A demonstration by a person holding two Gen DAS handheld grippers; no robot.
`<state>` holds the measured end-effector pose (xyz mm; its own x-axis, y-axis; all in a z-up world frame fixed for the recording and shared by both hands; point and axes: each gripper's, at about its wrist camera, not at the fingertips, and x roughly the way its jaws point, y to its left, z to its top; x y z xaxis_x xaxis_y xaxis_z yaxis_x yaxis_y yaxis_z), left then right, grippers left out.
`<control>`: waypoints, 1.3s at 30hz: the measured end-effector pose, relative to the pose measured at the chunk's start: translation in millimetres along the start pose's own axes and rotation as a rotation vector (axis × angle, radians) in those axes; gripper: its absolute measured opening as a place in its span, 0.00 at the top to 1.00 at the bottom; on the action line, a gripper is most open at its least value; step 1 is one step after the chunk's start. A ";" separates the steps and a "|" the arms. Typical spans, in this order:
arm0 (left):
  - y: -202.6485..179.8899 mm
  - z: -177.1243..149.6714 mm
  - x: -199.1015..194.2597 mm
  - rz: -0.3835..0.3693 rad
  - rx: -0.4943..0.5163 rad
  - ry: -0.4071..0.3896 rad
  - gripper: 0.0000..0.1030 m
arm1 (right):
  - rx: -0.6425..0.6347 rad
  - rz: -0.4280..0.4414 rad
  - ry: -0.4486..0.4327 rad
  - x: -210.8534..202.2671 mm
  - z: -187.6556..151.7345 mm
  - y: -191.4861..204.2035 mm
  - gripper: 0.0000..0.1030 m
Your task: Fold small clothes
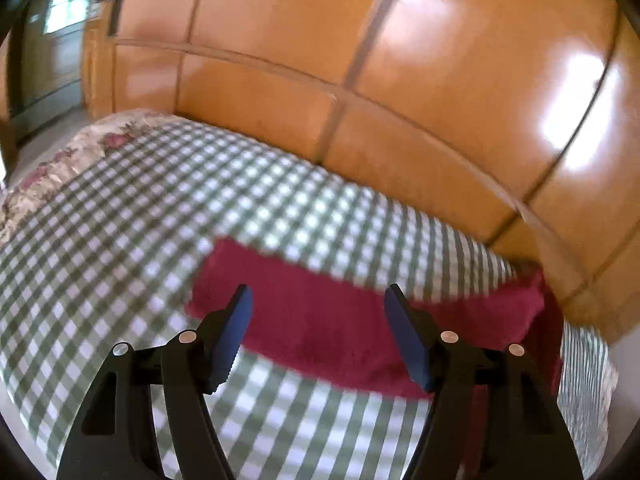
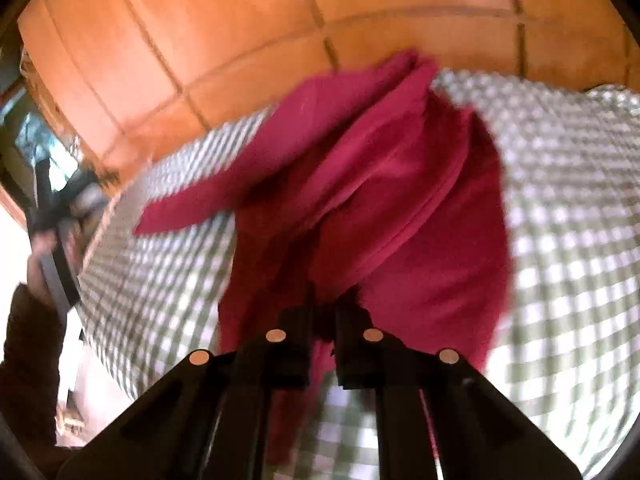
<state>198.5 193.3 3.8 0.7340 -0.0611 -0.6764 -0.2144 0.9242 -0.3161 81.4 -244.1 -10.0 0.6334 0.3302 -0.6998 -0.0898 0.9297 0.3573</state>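
My right gripper (image 2: 322, 320) is clamped tight on the red garment (image 2: 380, 200), lifting it off the checked bedspread (image 2: 560, 200). My left gripper (image 1: 318, 300) hangs wide open, empty, garment (image 1: 320, 320) spread toward 12 o'clock.

Bright daylight, glare on wood panels (image 1: 572, 112); motion blur both views, fisheye edges dark.

we're in a home bedroom: a bed under a green-checked sheet (image 1: 280, 200), floral quilt (image 1: 60, 164) at nine o'clock, glossy wooden wardrobe (image 1: 360, 40) at twelve.
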 end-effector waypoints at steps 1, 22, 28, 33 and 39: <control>-3.1 -8.0 -1.6 -0.017 0.018 0.014 0.35 | 0.008 -0.030 -0.036 -9.6 6.7 -8.3 0.93; -114.6 -155.8 45.1 -0.510 0.018 0.471 0.48 | 0.229 -0.053 0.057 -16.0 17.8 -132.0 0.34; -137.0 -169.7 52.5 -0.528 0.028 0.512 0.79 | 0.256 0.128 0.238 10.2 -53.0 -82.8 0.56; -135.6 -154.5 34.3 -0.514 0.065 0.436 0.95 | 0.191 0.087 0.148 -8.7 -29.9 -69.3 0.91; -117.0 -112.2 -19.1 -0.581 0.071 0.343 0.95 | 0.049 0.069 -0.084 -104.3 20.0 -51.9 0.93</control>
<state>137.3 44.1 -20.9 0.4687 -0.6608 -0.5862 0.2047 0.7268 -0.6556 35.4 -330.1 56.8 0.6891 0.3766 -0.6191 -0.0992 0.8953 0.4342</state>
